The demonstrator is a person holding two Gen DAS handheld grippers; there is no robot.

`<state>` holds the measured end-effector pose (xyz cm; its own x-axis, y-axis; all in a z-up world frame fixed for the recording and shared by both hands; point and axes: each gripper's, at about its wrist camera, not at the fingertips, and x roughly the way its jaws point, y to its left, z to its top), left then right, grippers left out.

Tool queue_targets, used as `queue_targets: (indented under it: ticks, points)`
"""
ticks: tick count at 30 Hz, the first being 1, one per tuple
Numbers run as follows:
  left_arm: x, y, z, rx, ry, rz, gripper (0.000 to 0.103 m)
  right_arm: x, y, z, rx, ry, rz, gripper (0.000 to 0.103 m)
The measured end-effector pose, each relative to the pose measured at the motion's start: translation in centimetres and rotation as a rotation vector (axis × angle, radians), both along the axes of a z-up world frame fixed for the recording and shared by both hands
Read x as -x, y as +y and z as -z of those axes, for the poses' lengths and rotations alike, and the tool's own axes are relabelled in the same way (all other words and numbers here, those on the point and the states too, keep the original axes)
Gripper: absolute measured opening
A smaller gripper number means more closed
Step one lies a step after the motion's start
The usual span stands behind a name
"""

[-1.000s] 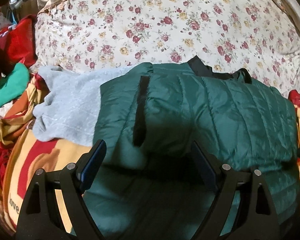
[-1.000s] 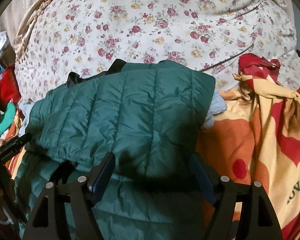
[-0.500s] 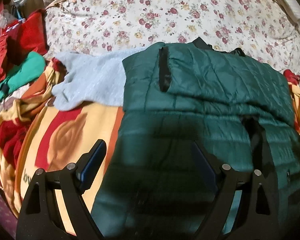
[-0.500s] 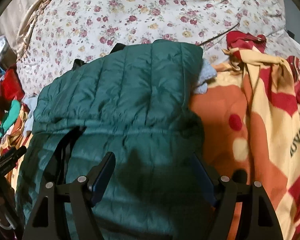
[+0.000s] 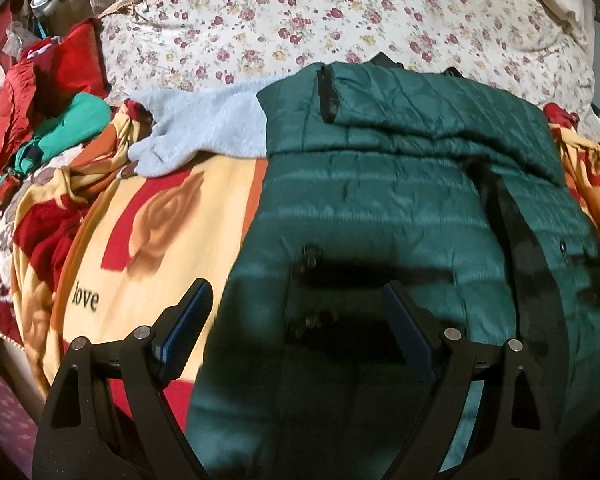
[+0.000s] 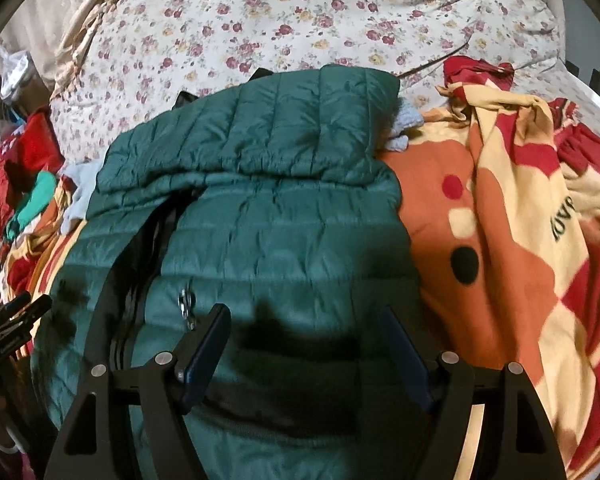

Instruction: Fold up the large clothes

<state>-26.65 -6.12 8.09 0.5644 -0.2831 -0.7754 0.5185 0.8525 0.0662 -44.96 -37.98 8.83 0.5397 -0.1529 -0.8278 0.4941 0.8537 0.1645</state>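
Note:
A dark green quilted jacket (image 5: 400, 208) lies spread on the bed, its upper part folded down over the body; it also shows in the right wrist view (image 6: 276, 224). A black zipper strip (image 6: 140, 264) runs down its front. My left gripper (image 5: 296, 312) is open and empty above the jacket's lower left part. My right gripper (image 6: 304, 332) is open and empty above the jacket's lower right part. The left gripper's tips (image 6: 16, 316) show at the left edge of the right wrist view.
A yellow, red and orange blanket (image 5: 148, 240) lies under the jacket and bunches up on the right (image 6: 520, 220). A grey garment (image 5: 208, 128) lies left of the jacket. Red and green clothes (image 5: 60, 108) are piled at far left. A floral bedsheet (image 5: 340, 20) lies beyond.
Both grippers have pulled back toward the near edge of the bed and risen, so more of the jacket's lower half shows. The folded top part stays in place. Both stay open.

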Motion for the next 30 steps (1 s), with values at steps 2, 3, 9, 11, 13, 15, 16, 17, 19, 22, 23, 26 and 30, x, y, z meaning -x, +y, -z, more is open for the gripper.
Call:
queue_targets:
  ticks: [2, 3, 9, 11, 13, 15, 16, 17, 19, 22, 23, 26, 30]
  points:
    - [0.7, 0.5, 0.2, -0.005, 0.007, 0.007, 0.086, 0.6, 0.3, 0.1, -0.010, 0.005, -0.002, 0.075]
    - [0.9, 0.6, 0.4, -0.008, 0.009, 0.009, 0.086, 1.2, 0.5, 0.3, -0.019, 0.006, -0.004, 0.075]
    - [2.2, 1.8, 1.2, -0.018, 0.038, 0.021, 0.086, 3.5, 1.6, 0.5, -0.050, 0.020, -0.015, 0.075]
    - [2.4, 2.2, 1.4, -0.018, 0.050, 0.023, 0.086, 4.1, 1.8, 0.4, -0.058, 0.026, -0.018, 0.075]
    - [2.7, 2.6, 1.6, -0.019, 0.060, 0.024, 0.086, 4.7, 2.1, 0.3, -0.058, 0.035, -0.026, 0.075]
    - [2.9, 3.0, 1.8, -0.020, 0.075, 0.026, 0.086, 5.3, 2.5, 0.1, -0.050, 0.049, -0.036, 0.075]
    - [2.9, 3.3, 1.9, -0.019, 0.085, 0.028, 0.086, 5.6, 2.7, 0.1, -0.049, 0.056, -0.040, 0.076]
    - [2.9, 3.6, 2.0, -0.014, 0.097, 0.030, 0.086, 5.9, 2.7, 0.1, -0.051, 0.064, -0.046, 0.076]
    - [2.9, 4.5, 2.0, 0.005, 0.119, 0.028, 0.086, 6.7, 2.8, 0.1, -0.060, 0.083, -0.045, 0.076]
    - [2.7, 5.9, 1.9, 0.036, 0.154, 0.021, 0.086, 7.8, 2.4, 0.2, -0.082, 0.100, -0.031, 0.076]
    - [2.4, 6.5, 2.0, 0.052, 0.188, 0.020, 0.086, 8.2, 2.2, 0.3, -0.089, 0.108, -0.026, 0.076]
    - [1.8, 7.7, 2.5, 0.095, 0.268, -0.004, 0.086, 9.2, 1.5, 0.8, -0.116, 0.128, -0.006, 0.076]
    - [1.3, 9.3, 3.4, 0.145, 0.347, -0.034, 0.086, 10.7, 0.7, 1.3, -0.151, 0.137, 0.023, 0.076]
